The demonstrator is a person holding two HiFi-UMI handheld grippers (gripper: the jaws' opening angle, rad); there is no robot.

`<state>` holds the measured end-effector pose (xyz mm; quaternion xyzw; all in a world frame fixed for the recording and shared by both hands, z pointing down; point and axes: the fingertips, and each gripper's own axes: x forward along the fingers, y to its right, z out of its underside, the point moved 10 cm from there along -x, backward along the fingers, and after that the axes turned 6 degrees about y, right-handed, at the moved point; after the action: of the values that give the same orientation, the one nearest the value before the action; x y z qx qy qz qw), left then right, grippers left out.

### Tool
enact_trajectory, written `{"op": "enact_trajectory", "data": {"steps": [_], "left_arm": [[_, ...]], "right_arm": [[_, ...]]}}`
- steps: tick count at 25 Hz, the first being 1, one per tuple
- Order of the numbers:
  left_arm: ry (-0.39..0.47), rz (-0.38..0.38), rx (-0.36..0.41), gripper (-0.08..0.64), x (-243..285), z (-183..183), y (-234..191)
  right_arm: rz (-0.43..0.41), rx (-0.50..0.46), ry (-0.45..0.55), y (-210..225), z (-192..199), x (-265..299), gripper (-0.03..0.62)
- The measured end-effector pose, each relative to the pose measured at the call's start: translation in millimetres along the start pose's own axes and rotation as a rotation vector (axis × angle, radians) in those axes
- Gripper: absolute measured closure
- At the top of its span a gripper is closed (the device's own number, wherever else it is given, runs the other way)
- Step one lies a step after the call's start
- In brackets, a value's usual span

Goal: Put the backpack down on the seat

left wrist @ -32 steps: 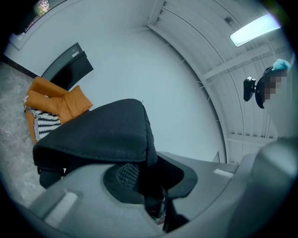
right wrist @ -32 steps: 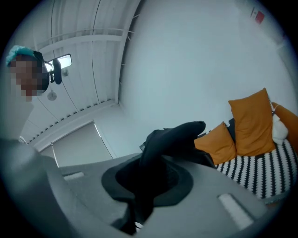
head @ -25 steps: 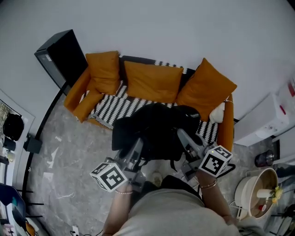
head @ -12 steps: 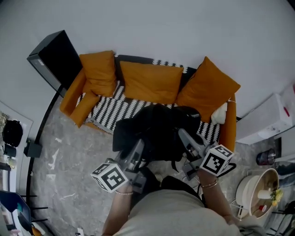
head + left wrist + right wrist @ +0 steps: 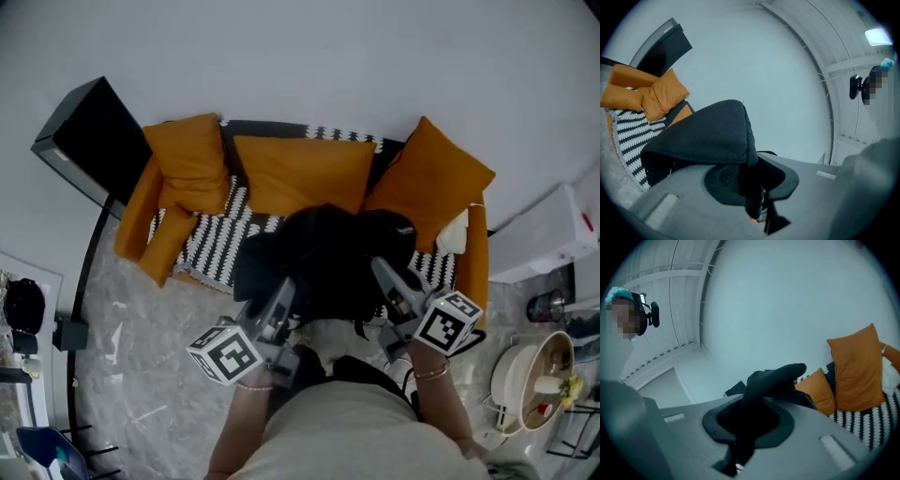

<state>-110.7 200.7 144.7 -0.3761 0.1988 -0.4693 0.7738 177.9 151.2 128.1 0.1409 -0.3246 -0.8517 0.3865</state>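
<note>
Soft, floppy backpack (image 5: 323,248) (probably light) hangs over the sofa (image 5: 211,239). The left gripper (image 5: 283,295) and right gripper (image 5: 384,274) jaws both pinch its fabric narrowly; the straps look the surest hold.

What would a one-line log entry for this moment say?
left gripper: shut on backpack | right gripper: shut on backpack | backpack: held over sofa seat, not yet down

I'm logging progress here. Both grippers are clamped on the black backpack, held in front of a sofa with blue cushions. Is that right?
Not quite: the cushions are orange, not blue, as the head view shows. The rest stands: the left gripper and the right gripper are both clamped on the black backpack, in front of the sofa.
</note>
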Motion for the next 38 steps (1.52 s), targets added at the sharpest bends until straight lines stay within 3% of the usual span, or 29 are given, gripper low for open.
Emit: {"op": "enact_trajectory", "data": {"steps": [9, 17, 28, 38], "left_arm": [[-0.086, 0.038, 0.011, 0.492, 52, -66, -52], [-0.150, 0.073, 0.012, 0.492, 84, -104, -92], [-0.197, 0.005, -0.020, 0.492, 105, -98, -122], [-0.236, -0.106, -0.073, 0.497, 128, -68, -164]], "right_arm": [[0.074, 0.005, 0.083, 9, -7, 71, 0.546], [0.131, 0.020, 0.120, 9, 0, 114, 0.546], [0.153, 0.083, 0.036, 43, 12, 142, 0.546], [0.178, 0.135, -0.090, 88, 38, 170, 0.546]]}}
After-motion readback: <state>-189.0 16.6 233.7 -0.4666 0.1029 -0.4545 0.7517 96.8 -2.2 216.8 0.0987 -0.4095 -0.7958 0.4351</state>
